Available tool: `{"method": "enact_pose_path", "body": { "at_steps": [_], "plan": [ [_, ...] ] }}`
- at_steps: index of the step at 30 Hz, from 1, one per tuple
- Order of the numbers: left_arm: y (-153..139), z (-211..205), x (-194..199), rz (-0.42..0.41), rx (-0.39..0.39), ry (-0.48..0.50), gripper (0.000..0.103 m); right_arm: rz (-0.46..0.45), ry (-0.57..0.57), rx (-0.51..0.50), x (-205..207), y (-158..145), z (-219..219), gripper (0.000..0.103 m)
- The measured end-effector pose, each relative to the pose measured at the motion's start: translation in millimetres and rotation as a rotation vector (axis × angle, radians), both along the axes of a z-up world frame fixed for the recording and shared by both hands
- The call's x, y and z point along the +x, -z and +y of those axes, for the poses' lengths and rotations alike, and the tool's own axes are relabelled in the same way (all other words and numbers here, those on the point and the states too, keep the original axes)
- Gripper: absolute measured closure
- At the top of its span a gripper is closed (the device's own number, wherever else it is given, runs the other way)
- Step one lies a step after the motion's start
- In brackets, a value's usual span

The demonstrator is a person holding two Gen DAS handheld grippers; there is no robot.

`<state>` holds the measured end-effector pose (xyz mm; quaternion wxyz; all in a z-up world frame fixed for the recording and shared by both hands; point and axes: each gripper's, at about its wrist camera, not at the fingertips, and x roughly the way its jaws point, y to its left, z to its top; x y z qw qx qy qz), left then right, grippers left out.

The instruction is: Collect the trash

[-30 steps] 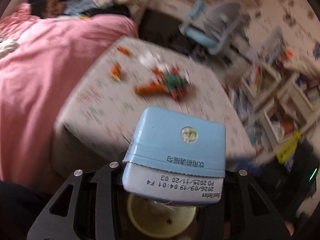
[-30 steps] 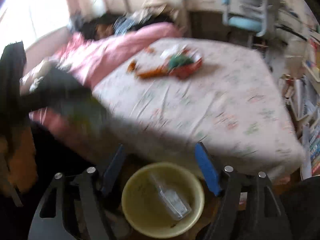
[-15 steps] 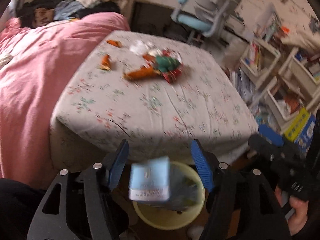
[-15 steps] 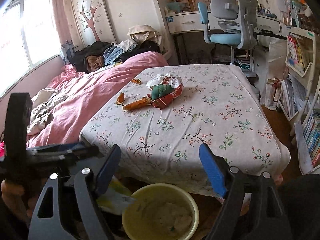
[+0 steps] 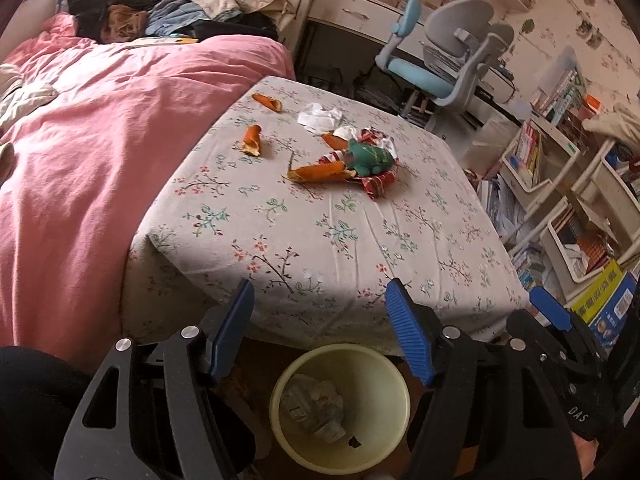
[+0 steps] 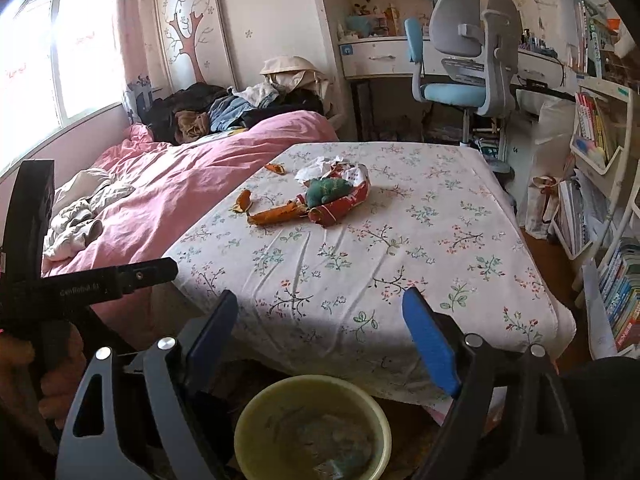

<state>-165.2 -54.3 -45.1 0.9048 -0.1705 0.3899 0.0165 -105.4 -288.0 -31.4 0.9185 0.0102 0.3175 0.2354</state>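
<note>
Orange peels (image 5: 318, 171) and crumpled wrappers (image 5: 374, 160) lay in a loose heap on the flowered bed (image 5: 320, 240), well ahead of both claws and higher in each view than the blue pads. The longest peel ran roughly crosswise to the left claw's line of sight, its pointed end toward the pink quilt (image 5: 92, 152). Two smaller peels (image 5: 252, 141) sat apart from the heap, nearer the quilt, and white tissue (image 5: 320, 117) lay at its far side.

The left claw (image 5: 320, 332) had just been opening and stood spread with nothing between its pads; the right claw (image 6: 320, 340) had also been opening and was likewise spread and empty. Neither seemed clearly nearer the heap; the quilt-side peels seemed the left's to take.

Directly below both claws, on the floor at the bed's near edge, stood the yellow bin (image 5: 280, 380), holding crumpled wrapping and a carton-like piece (image 5: 312, 408). Any pick probably called for a forward reach over the mattress, then a return to the bin.
</note>
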Motion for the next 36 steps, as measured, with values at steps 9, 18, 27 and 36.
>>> {"method": "enact_pose_path", "body": {
  "at_steps": [9, 18, 27, 36],
  "plan": [
    [0.9, 9.2, -0.7, 0.001, -0.019, -0.045, 0.034, -0.011, -0.004, -0.017, -1.4, 0.6, 4.6, 0.021],
    [2.8, 10.7, 0.6, 0.004, -0.025, -0.052, 0.033, -0.016, -0.005, -0.028, -1.9, 1.3, 7.3, 0.020],
    [7.8, 11.5, 2.8, 0.008, -0.034, -0.056, 0.033, -0.012, -0.004, -0.034, -0.6, 3.3, 7.6, 0.020],
    [10.4, 10.1, 4.2, 0.011, -0.041, -0.056, 0.033, -0.014, -0.005, -0.050, 1.7, 6.1, 13.3, 0.020]
  ]
}}
